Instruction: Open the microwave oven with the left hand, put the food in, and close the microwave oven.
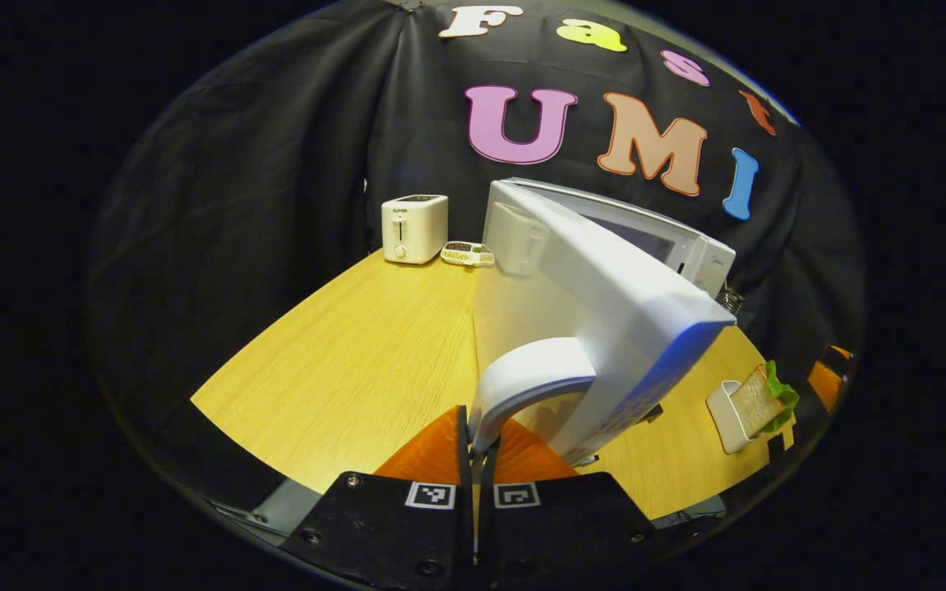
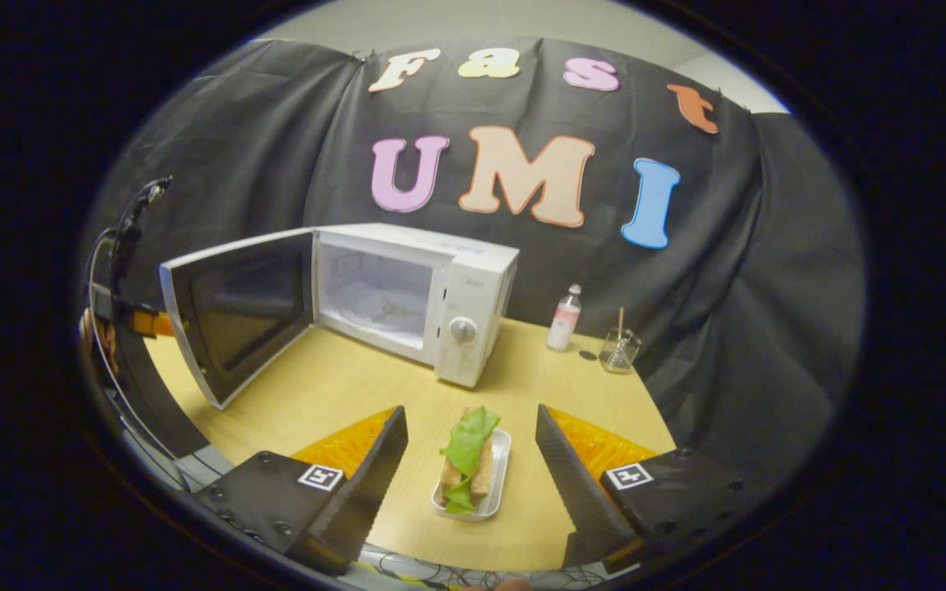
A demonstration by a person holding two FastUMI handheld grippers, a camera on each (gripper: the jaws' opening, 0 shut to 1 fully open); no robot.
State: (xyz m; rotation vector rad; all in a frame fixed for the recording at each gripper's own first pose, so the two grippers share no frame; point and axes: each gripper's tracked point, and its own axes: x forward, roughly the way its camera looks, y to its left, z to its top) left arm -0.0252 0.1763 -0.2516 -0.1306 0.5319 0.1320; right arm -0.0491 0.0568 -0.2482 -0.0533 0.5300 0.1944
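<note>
Left tool (image 1: 477,447) clamped on the door handle (image 1: 526,377); microwave (image 2: 440,287) door (image 2: 235,308) wide open. Right tool (image 2: 469,460) spread wide, straddling the sandwich (image 2: 466,460) in its tray (image 2: 498,480) on the counter (image 2: 342,386), untouched.

Sandwich tray (image 2: 499,469) — before microwave (image 2: 473,304)

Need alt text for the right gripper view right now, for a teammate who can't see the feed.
The right gripper, fingers wide open, hovers over a sandwich with lettuce in a small white tray on the wooden table. Beyond it the white microwave stands with its door swung open to the left; a small bottle and a glass sit to its right.
</note>
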